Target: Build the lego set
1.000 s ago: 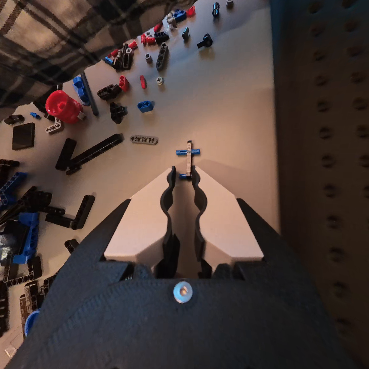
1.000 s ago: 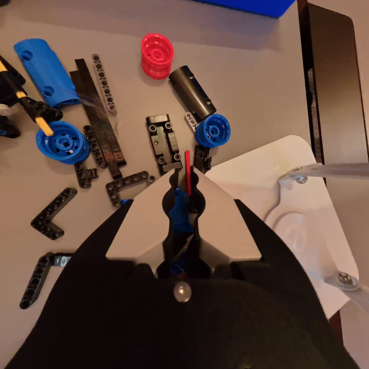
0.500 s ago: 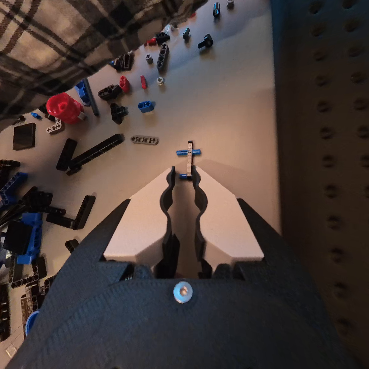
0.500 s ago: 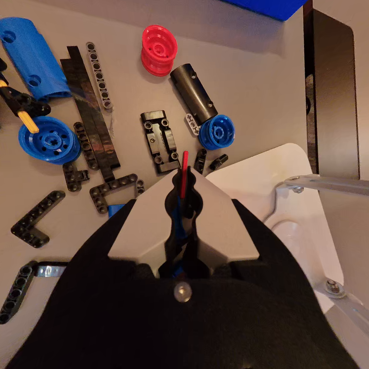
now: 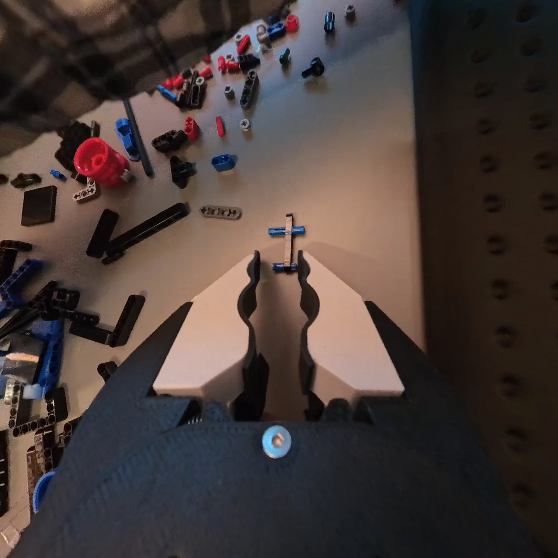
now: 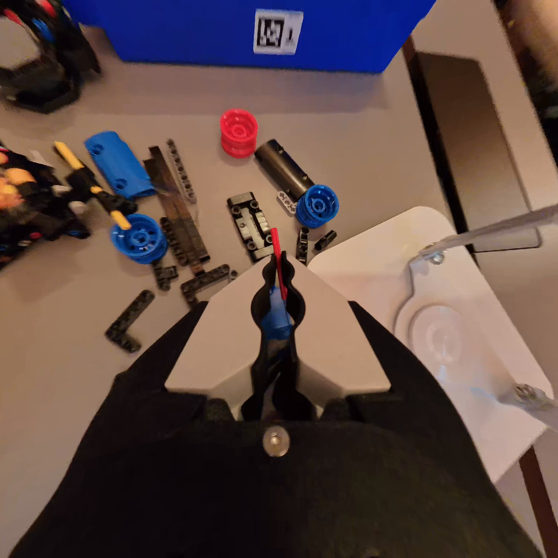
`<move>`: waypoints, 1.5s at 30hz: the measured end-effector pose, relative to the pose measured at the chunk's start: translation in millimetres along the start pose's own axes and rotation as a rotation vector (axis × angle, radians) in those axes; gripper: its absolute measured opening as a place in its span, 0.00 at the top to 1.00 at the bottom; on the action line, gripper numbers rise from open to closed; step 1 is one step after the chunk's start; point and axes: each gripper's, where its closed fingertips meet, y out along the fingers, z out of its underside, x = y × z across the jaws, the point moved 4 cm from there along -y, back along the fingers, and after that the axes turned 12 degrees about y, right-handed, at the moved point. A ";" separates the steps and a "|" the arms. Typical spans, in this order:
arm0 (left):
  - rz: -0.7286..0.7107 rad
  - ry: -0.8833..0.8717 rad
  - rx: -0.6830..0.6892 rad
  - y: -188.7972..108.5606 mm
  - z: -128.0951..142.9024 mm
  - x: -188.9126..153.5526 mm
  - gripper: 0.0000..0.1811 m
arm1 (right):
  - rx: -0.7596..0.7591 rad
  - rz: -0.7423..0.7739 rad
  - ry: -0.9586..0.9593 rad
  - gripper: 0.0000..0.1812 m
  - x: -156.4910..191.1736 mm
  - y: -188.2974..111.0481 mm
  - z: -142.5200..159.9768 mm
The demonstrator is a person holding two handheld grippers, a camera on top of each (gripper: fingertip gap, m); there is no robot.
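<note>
In the left wrist view my left gripper (image 5: 277, 259) is closed to a narrow gap on a thin grey beam (image 5: 289, 241) with two blue pins (image 5: 287, 231) through it. The beam stands edge-on and sticks out past the fingertips. In the right wrist view my right gripper (image 6: 279, 259) is shut on a thin red axle (image 6: 274, 241) that points forward, above the table. A blurred blue piece (image 6: 274, 320) shows in the gap between the fingers; I cannot tell whether it is held.
Loose parts lie below the right gripper: a red wheel (image 6: 238, 133), two blue wheels (image 6: 317, 205), a black tube (image 6: 283, 169), a blue panel (image 6: 117, 166). A blue box (image 6: 241, 30) stands behind, a white base plate (image 6: 422, 302) at right. A dark perforated panel (image 5: 498, 271) flanks the left gripper. Some 25 cm of space lies between my two pairs of fingers. The left gripper is farther from the red wheel (image 6: 238, 133), some 30 cm, than the right, some 11 cm.
The right gripper has drawn back and up with the red axle, so the blue box now shows. The plaid sleeve has pulled away in the left view. The left gripper has hardly moved.
</note>
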 end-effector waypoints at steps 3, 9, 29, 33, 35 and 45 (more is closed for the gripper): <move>-0.007 0.009 0.005 0.5 -1.3 0.8 0.86 | -0.058 0.008 -0.017 1.00 14.1 -37.3 -3.3; -0.010 0.016 0.005 -1.3 -0.1 1.2 0.84 | -0.095 -0.003 -0.051 1.00 51.4 -108.9 21.5; -0.002 0.045 -0.052 -10.9 -11.9 -0.5 0.81 | -0.050 -0.029 0.028 1.00 125.5 -177.5 149.9; -0.012 0.098 0.004 -3.6 -11.9 0.4 0.82 | -0.013 -0.074 -0.013 1.00 140.6 -170.6 156.9; -0.001 0.110 0.035 2.2 -10.9 -1.5 0.86 | 0.013 -0.088 -0.033 1.00 145.7 -164.2 159.7; 0.071 0.272 0.045 0.4 -6.6 -10.5 1.00 | 0.100 -0.177 -0.210 1.00 163.0 -144.6 162.8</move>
